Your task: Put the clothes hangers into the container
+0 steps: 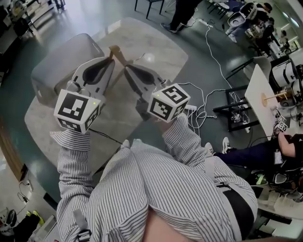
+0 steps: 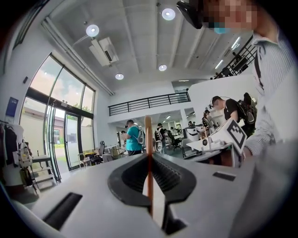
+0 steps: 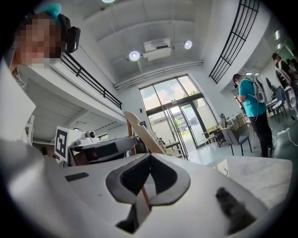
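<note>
In the head view both grippers are held up in front of my chest, their tips meeting over a pale marble-look table (image 1: 156, 47). A wooden clothes hanger (image 1: 118, 53) sticks out between the tips. My left gripper (image 1: 111, 59) is shut on it; the left gripper view shows the hanger (image 2: 148, 135) as a thin wooden strip edge-on, pinched between the jaws of that gripper (image 2: 149, 157). My right gripper (image 1: 127, 69) is shut on the same hanger, whose pale curved arm (image 3: 138, 129) rises from that gripper's tips (image 3: 149, 157). A grey container (image 1: 64, 61) sits just beyond the left gripper.
White cables and a power strip (image 1: 201, 101) trail over the floor to the right. A white desk (image 1: 265, 94) with a seated person (image 1: 255, 153) is at the right. Another person (image 1: 182, 14) stands beyond the table.
</note>
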{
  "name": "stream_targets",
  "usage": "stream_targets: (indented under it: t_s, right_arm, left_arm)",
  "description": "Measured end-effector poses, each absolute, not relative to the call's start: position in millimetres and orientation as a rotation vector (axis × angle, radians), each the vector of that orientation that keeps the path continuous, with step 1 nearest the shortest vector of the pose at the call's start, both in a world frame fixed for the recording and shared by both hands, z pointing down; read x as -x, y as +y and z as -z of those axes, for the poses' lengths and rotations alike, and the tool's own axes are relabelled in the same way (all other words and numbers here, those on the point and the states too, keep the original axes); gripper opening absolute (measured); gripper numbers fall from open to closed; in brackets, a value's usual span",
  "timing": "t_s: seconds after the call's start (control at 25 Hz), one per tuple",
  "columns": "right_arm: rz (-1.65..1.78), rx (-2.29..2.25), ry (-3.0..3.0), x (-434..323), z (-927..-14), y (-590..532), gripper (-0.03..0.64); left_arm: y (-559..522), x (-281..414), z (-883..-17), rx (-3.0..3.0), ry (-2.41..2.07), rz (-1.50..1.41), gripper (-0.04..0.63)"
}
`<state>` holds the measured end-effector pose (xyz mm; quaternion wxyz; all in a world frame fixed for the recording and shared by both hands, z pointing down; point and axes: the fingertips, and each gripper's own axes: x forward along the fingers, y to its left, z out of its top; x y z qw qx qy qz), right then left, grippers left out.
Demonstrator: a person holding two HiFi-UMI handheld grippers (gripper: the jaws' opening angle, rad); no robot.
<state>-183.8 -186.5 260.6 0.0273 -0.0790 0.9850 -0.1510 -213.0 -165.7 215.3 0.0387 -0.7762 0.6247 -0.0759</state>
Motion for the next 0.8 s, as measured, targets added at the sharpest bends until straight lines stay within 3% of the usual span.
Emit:
stream_targets:
  t_s: [0.8]
  right_arm:
    - [0.496,-0.024,3.041,183,-255,-147,0.015]
  left_arm:
    - [-115,198,-189,2.309,2.049,0.109,0.029]
